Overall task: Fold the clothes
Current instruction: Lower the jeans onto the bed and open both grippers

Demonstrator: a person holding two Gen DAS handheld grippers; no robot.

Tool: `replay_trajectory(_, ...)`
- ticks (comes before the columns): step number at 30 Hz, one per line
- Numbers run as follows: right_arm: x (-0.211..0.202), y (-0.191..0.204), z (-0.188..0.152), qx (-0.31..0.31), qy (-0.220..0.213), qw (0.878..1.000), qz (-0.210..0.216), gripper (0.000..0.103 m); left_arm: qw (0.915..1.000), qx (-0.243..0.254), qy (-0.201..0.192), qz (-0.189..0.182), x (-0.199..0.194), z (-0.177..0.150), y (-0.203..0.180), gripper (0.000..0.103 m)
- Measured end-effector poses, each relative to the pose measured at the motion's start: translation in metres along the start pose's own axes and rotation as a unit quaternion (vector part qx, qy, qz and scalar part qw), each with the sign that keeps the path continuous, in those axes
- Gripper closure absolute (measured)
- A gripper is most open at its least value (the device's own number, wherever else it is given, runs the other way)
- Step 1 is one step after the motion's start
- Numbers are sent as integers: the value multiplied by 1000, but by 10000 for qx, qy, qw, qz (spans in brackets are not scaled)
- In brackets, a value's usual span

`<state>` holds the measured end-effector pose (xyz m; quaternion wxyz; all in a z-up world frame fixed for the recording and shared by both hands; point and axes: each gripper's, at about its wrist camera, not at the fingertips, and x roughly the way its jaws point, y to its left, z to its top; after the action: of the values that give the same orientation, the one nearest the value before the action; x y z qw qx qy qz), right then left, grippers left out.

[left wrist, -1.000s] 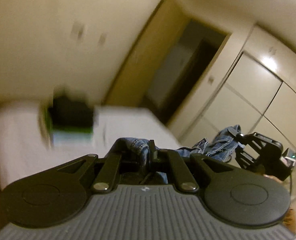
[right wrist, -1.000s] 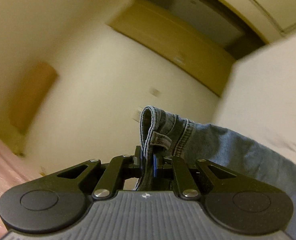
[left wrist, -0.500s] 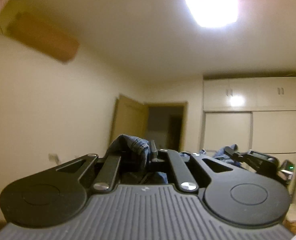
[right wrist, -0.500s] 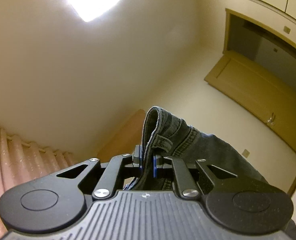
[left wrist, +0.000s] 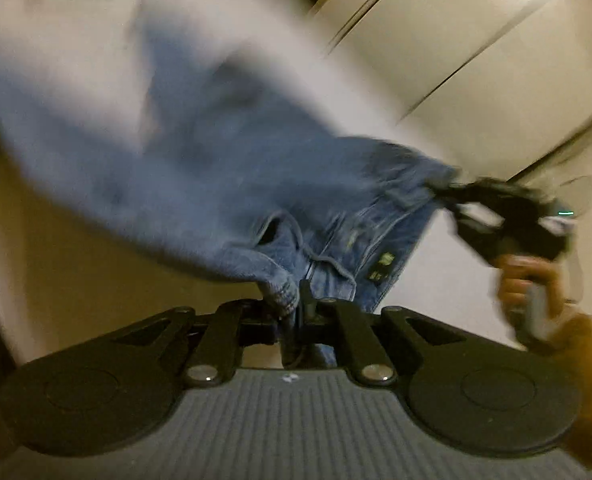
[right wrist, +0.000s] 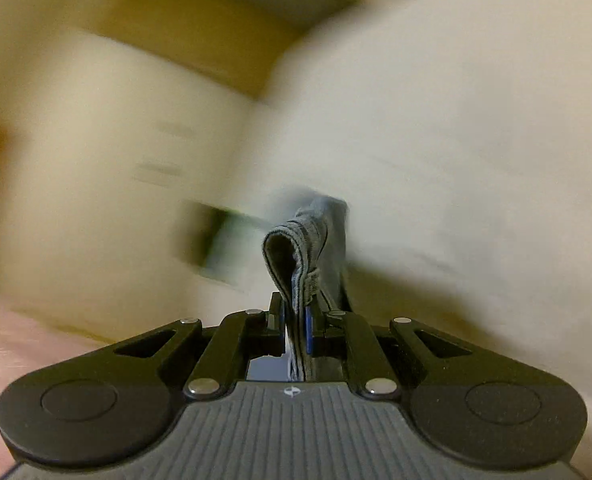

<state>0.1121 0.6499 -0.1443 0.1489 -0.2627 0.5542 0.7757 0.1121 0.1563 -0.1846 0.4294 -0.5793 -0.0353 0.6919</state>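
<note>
While the jeans [left wrist: 231, 168] hang in the air by their waistband, strung between left gripper [left wrist: 296, 308] and right gripper [right wrist: 296, 316], both pairs of fingers pinching denim, the legs trail forward over the white bed [left wrist: 67, 56].

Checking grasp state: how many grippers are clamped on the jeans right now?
2. The left gripper pinches one waistband end of the jeans; the right gripper pinches the other end.

jeans [left wrist: 223, 168] between left tongs [left wrist: 293, 312] and right tongs [left wrist: 452, 188] | bed [left wrist: 75, 40] behind jeans
</note>
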Motion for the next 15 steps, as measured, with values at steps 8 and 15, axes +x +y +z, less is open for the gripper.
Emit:
replay_trajectory(8,13,-171,-81,732,687,9719,-2131,78,9885,-6,1289,792,113,-99,35,73)
replay_trajectory(15,-15,-200,-150,631,428,9828,-1680,49,9865,-1327,772,566,86,-96,75,62)
